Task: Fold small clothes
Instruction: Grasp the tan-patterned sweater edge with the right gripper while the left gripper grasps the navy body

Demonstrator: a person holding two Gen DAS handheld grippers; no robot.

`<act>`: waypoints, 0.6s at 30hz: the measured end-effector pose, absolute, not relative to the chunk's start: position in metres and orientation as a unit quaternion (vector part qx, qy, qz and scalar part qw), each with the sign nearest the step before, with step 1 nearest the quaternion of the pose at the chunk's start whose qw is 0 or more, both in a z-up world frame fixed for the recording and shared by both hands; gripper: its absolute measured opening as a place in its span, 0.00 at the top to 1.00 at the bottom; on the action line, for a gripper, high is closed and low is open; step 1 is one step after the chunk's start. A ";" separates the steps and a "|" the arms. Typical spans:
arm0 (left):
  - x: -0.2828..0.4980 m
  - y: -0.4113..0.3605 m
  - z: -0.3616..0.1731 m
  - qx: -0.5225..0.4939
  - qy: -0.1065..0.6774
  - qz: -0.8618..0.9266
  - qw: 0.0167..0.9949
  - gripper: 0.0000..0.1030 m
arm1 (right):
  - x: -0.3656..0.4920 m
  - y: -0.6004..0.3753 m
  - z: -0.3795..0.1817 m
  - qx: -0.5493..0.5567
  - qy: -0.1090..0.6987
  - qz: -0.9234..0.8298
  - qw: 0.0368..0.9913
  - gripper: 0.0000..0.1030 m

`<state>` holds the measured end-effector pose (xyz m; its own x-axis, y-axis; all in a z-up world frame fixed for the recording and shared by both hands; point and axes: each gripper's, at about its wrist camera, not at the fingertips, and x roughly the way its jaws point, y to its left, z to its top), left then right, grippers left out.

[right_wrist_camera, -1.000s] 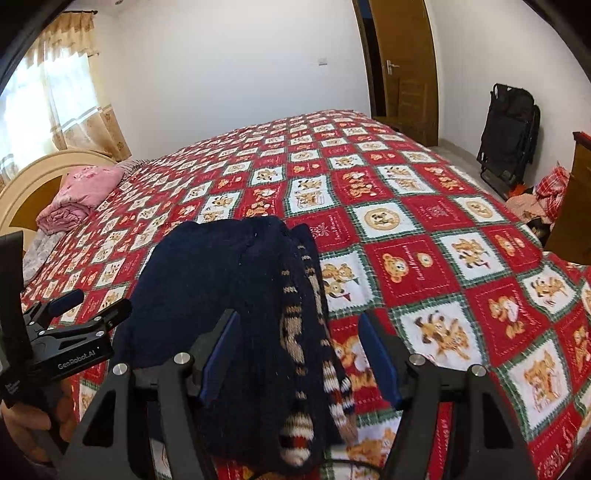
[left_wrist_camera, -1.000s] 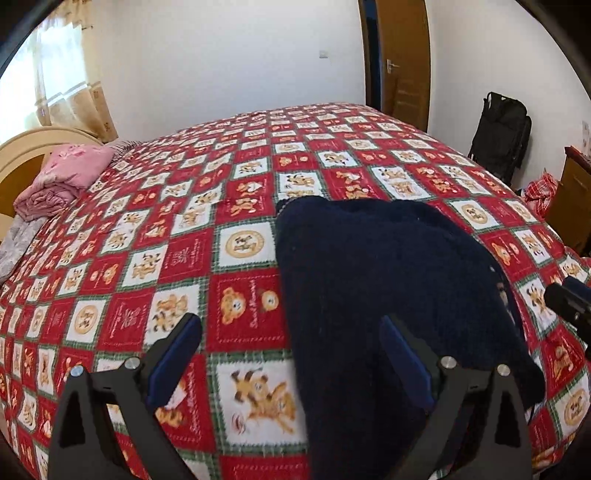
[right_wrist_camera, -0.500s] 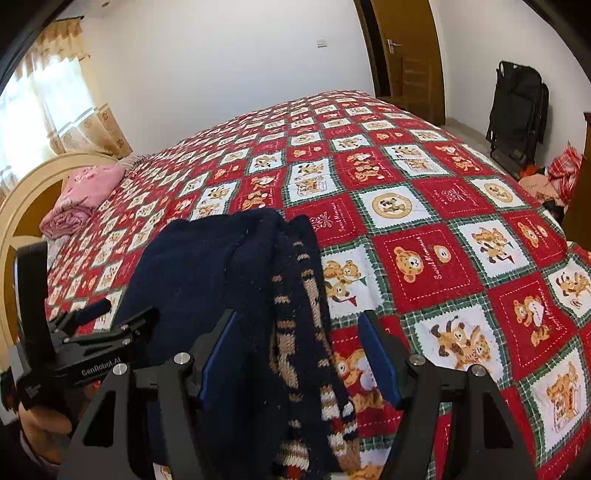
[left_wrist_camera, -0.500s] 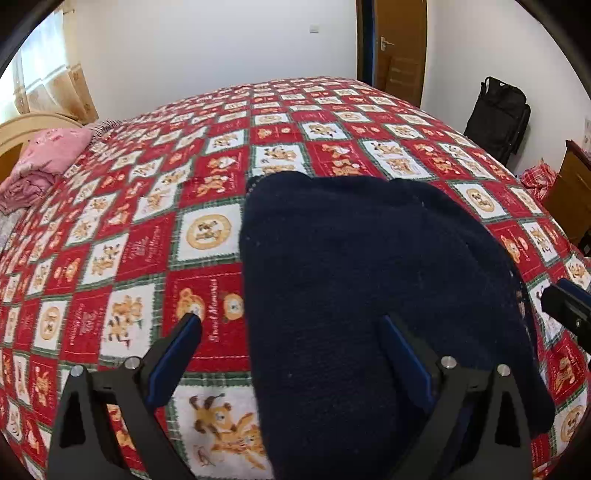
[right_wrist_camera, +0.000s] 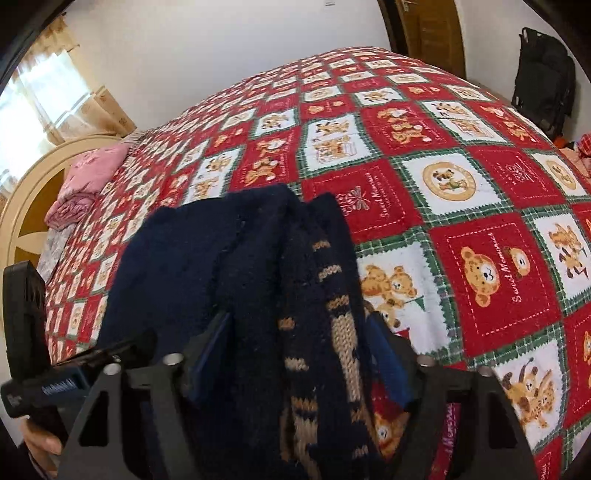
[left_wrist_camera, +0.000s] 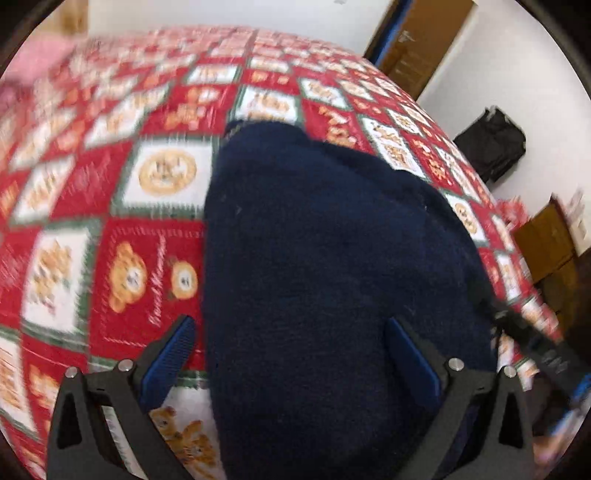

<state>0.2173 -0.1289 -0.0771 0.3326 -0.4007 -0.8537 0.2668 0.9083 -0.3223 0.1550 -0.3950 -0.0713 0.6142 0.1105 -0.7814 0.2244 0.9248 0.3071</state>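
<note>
A navy sweater lies on the bed, on a red quilt with teddy-bear squares. Its striped tan-and-navy edge runs along the side nearest the right gripper.

The right gripper points down over that striped edge. Its fingers have just been opening and stand wide, one on each side of the knit band; the band is between them, but they do not seem to press it.

The left gripper hangs over the other side of the sweater, tilted down. Its fingers are spread wide: one over the quilt just beside the sweater's edge, the other over the dark wool. They grip nothing. This view is blurred.

From the right side, a hand holds the left gripper's handle at the lower corner.

A pink bundle sits by the headboard, well away from the sweater. A black bag stands against the wall near the door.
</note>
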 end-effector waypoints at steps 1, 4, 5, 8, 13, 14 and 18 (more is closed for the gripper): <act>0.221 -0.126 -0.080 -0.082 0.550 -0.206 0.806 0.00 | 0.155 -0.396 -0.074 0.200 0.440 -0.030 0.875 0.19; 0.221 -0.132 -0.080 -0.080 0.551 -0.203 0.806 0.00 | 0.154 -0.403 -0.083 0.238 0.438 -0.016 0.867 0.18; 0.219 -0.136 -0.079 -0.068 0.546 -0.202 0.810 0.00 | 0.154 -0.404 -0.085 0.246 0.438 -0.011 0.864 0.19; 0.217 -0.139 -0.080 -0.062 0.536 -0.202 0.817 0.00 | 0.157 -0.407 -0.087 0.272 0.439 0.021 0.856 0.18; 0.219 -0.135 -0.082 -0.073 0.528 -0.226 0.816 0.00 | 0.155 -0.419 -0.092 0.321 0.422 0.066 0.845 0.18; 0.219 -0.133 -0.083 -0.076 0.527 -0.231 0.815 0.00 | 0.156 -0.419 -0.093 0.319 0.423 0.068 0.846 0.18; 0.222 -0.136 -0.083 -0.068 0.523 -0.230 0.818 0.00 | 0.165 -0.406 -0.092 0.278 0.428 0.065 0.858 0.13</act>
<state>0.2216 -0.1357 -0.0828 0.3466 -0.4468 -0.8247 0.3047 0.8852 -0.3515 0.1648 -0.4057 -0.0925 0.6250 0.3494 -0.6981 0.1263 0.8372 0.5321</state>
